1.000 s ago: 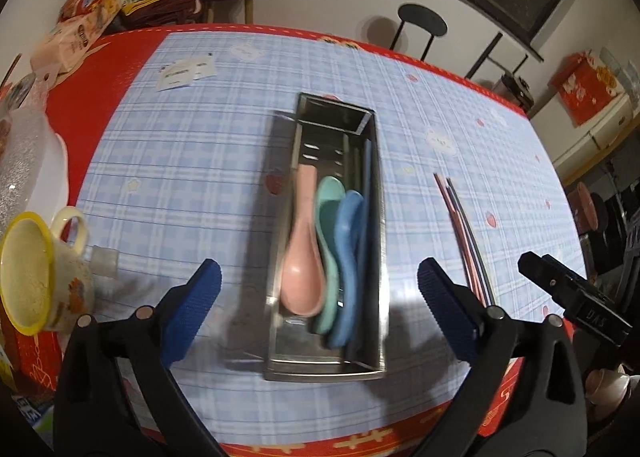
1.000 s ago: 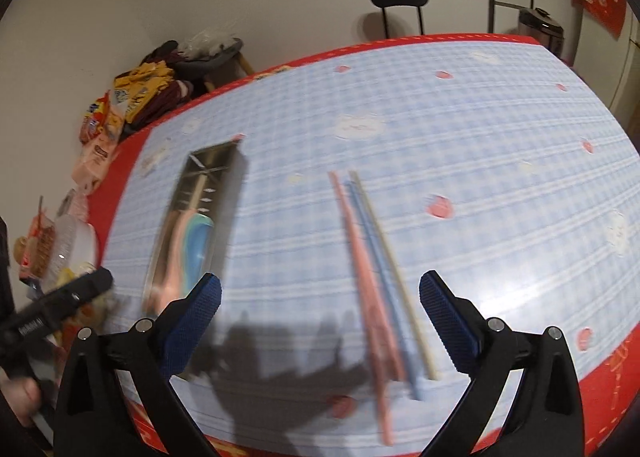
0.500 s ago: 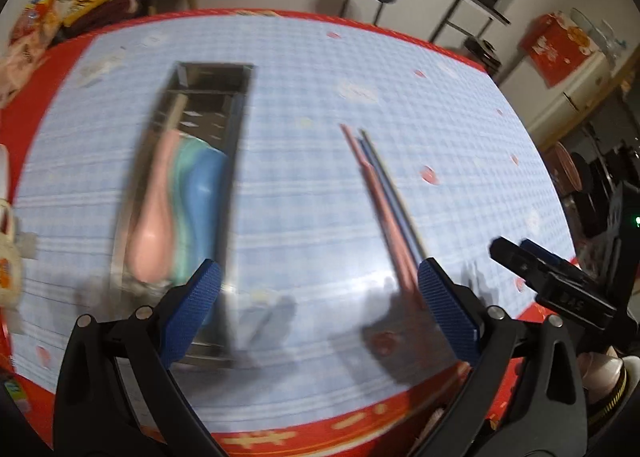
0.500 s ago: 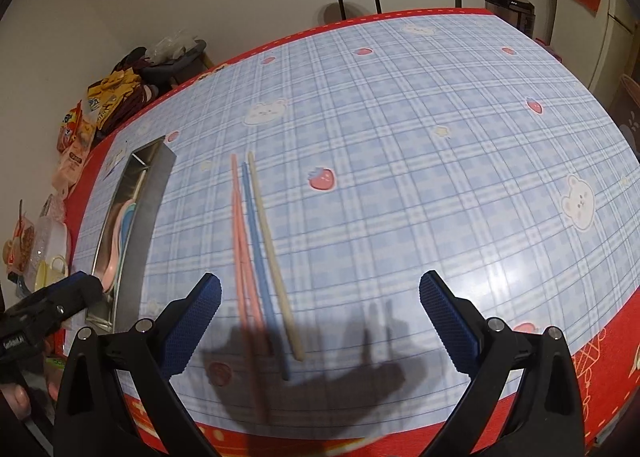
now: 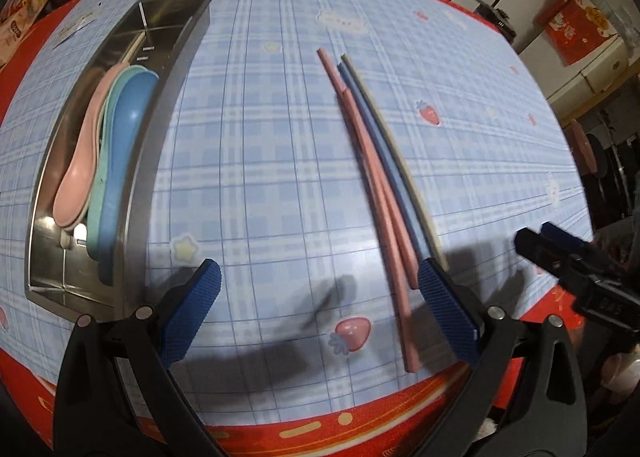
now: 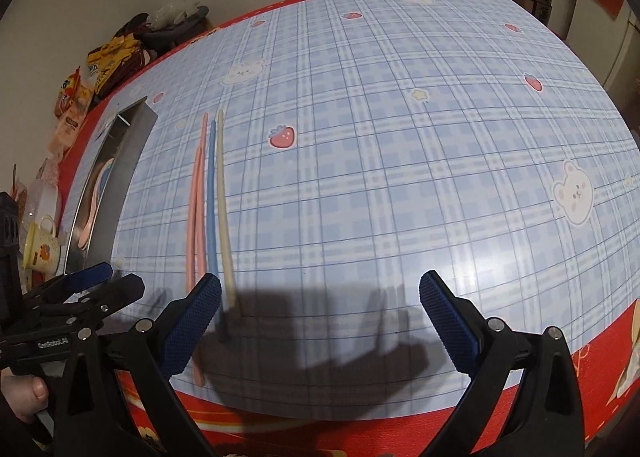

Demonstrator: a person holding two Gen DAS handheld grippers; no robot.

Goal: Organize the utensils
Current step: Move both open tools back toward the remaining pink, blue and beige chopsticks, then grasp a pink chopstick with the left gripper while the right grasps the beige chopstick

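Both claws have swung rightward since a second ago, away from the steel utensil tray (image 5: 132,161) toward the chopsticks (image 5: 376,161). Left claw (image 5: 318,307) and right claw (image 6: 320,317) hang released, grasping nothing. Pink, blue and beige chopsticks lie together on the plaid surface (image 6: 400,177); spoons (image 5: 108,145) rest in the tray.

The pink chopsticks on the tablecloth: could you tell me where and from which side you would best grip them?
Grip the pink chopsticks at the near ends, probably from above with the left gripper, open beside them. They lie flat, overlapping, pointing away, and the blue chopstick hugs their right side.
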